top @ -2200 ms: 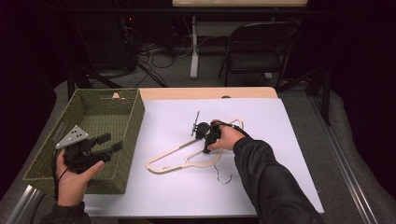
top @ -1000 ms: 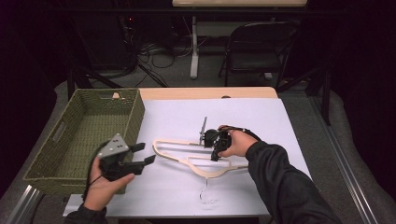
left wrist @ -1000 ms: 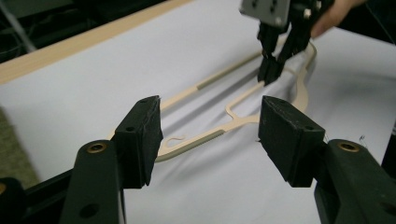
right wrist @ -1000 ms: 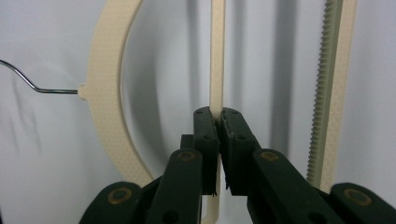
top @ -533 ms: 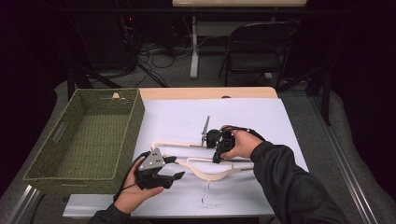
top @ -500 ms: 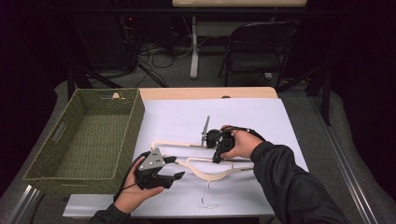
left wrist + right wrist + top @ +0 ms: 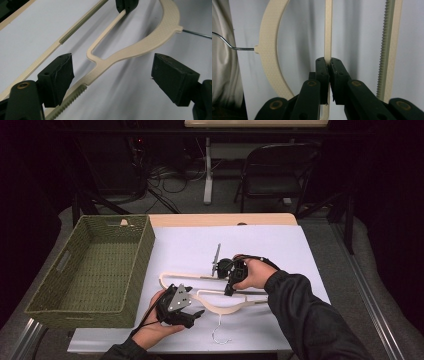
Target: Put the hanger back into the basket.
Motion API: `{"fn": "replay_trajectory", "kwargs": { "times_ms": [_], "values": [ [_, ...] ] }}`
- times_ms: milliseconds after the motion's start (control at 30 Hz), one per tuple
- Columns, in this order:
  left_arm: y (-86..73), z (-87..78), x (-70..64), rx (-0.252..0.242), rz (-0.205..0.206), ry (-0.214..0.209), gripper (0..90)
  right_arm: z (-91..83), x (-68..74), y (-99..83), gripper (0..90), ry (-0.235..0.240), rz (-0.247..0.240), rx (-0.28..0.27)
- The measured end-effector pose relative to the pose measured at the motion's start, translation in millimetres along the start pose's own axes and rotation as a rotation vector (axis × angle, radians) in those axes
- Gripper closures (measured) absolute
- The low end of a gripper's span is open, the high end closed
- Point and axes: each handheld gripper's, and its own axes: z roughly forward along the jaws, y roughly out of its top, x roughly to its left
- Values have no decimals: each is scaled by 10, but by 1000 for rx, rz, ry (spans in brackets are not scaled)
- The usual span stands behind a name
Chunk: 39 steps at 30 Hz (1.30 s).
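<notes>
A cream plastic hanger [image 7: 226, 308] with a wire hook [image 7: 218, 334] lies on the white table cover. My right gripper [image 7: 229, 291] is shut on the hanger's thin inner bar [image 7: 328, 37], with its jaws pinching the bar [image 7: 328, 75]. The curved shoulder [image 7: 268, 50] is to their left and the ribbed bar [image 7: 387, 50] to their right. My left gripper [image 7: 195, 314] is at the hanger's left part, open. In the left gripper view the shoulder [image 7: 140, 47] passes between the wide-apart pads [image 7: 56, 80], and the gripper [image 7: 112, 77] touches nothing.
A green woven basket [image 7: 145, 250] stands at the table's left, its inside bare. The white cover [image 7: 280, 250] stretches behind and right of the hanger. A folding chair [image 7: 275, 170] and cables are on the floor beyond the table's far edge.
My left gripper has moved from the basket's front rightwards to the hanger's left part. The right gripper has turned and drawn the hanger nearer the front edge.
</notes>
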Motion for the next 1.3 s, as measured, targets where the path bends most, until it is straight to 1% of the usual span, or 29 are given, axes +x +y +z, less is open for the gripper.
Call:
{"fn": "replay_trajectory", "kwargs": {
  "times_ms": [33, 67, 133, 167, 200, 233, 300, 333, 367, 400, 433, 467, 500, 600, 633, 667, 733, 767, 800, 900, 933, 967, 1133, 1167, 1200, 1267, 1300],
  "values": [
    [-3, 16, -4, 3, 7, 17, 180, -5, 5, 24, 857, 4, -2, -1],
    [-13, 47, -15, 17, 22, 27, 180, -9, 9, 36, 857, 5, -2, -5],
    [-26, 73, -23, 24, 44, 44, 181, -10, 10, 56, 857, 9, -7, -7],
    [-35, 84, -29, 20, 38, 37, 181, -7, 16, 65, 857, 10, -3, -6],
    [-40, 90, -32, 19, 42, 39, 182, 1, 16, 71, 857, 10, -7, -7],
    [-40, 90, -32, 19, 42, 39, 185, 0, 13, 80, 856, 12, -11, 6],
    [-51, 94, -34, 11, 45, 44, 209, 16, 17, 84, 856, 10, -10, 0],
    [-56, 90, -44, 4, 58, 41, 238, 40, 22, 97, 856, 8, -12, 3],
    [-54, 82, -52, 5, 72, 42, 254, 51, 28, 107, 856, 12, -5, 4],
    [-52, 76, -57, 4, 83, 39, 283, 62, 28, 114, 856, 12, -10, 7],
    [-52, 76, -57, 4, 83, 39, 306, 62, 28, 114, 856, 12, -10, 7],
    [-50, 71, -68, -3, 93, 46, 313, 83, 31, 130, 855, 8, -17, 9],
    [-50, 71, -68, -3, 93, 46, 318, 93, 30, 135, 855, 8, -23, 12],
    [-49, 60, -75, -16, 100, 39, 340, 110, 39, 147, 855, 4, -20, 15],
    [-47, 54, -76, -19, 103, 31, 366, 117, 39, 153, 854, 5, -24, 18],
    [-40, 50, -92, -36, 119, 20, 400, 120, 42, 165, 854, 9, -21, 12],
    [-36, 52, -98, -33, 120, -1, 464, 122, 40, 176, 855, 5, -29, 4],
    [-36, 52, -98, -33, 120, -1, 477, 126, 45, 180, 854, 5, -25, 6],
    [-36, 52, -97, -31, 117, -23, 500, 134, 46, 183, 854, 3, -27, 5],
    [-35, 62, -85, -25, 101, -56, 572, 159, 51, 185, 854, 0, -34, 13],
    [-37, 65, -83, -22, 100, -55, 597, 168, 51, 183, 854, -3, -35, 13],
    [-36, 68, -82, -24, 101, -50, 602, 176, 51, 182, 854, -4, -37, 14],
    [-28, 49, -46, -32, 77, -52, 629, 201, 50, 174, 838, -5, -31, 1],
    [-28, 49, -46, -32, 77, -52, 630, 194, 56, 172, 770, -12, -24, -4],
    [-21, 48, -42, -28, 66, -56, 630, 170, 60, 168, 706, -39, -20, -22],
    [-14, 48, -39, -25, 66, -57, 630, 68, 82, 138, 673, -94, -15, -67],
    [2, 43, -25, -19, 61, -64, 630, 7, 97, 108, 640, -131, -14, -98]
  ]
}}
